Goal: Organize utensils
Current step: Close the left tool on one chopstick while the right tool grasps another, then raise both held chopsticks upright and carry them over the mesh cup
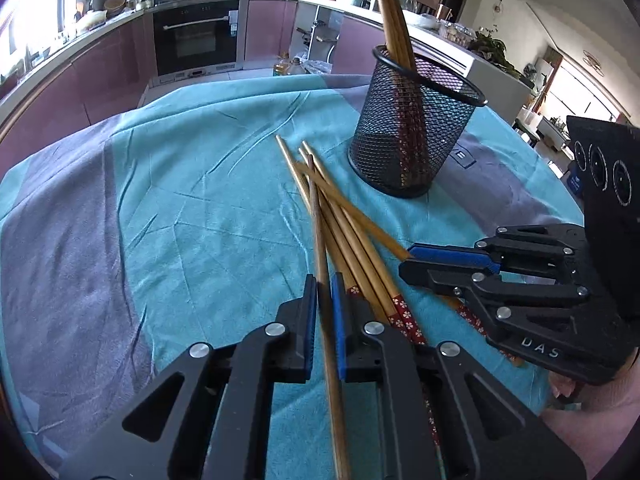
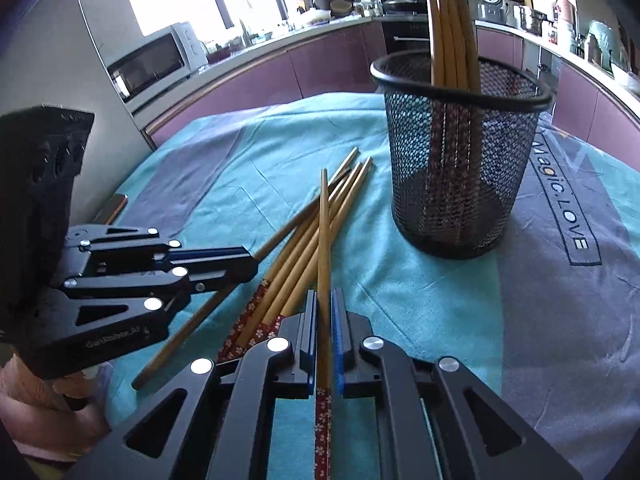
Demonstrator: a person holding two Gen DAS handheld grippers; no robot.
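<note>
**Both hand-held grippers clamped on chopsticks beside the mesh cup**

A black mesh cup (image 1: 416, 128) stands upright on the teal and grey cloth (image 1: 180, 200) that covers the counter. Several wooden chopsticks (image 1: 394, 20) already stand in it, leaning against its rim, their patterned red ends down at the bottom.

Just in front of the cup a loose pile of chopsticks (image 1: 344, 224) lies crossed on the cloth, thin tips toward the cup and red flowered ends toward the person.

The left hand-held gripper (image 1: 324, 300) is closed narrow on a single darker chopstick (image 1: 320, 240) from that pile, the stick running between its blue pads. The right hand-held gripper (image 2: 324, 312) is likewise closed narrow on one lighter chopstick (image 2: 324, 240), whose tip points toward the cup and whose red end passes back between the jaws.

Each gripper sits on the near side of the pile from the cup, close beside the other.
</note>
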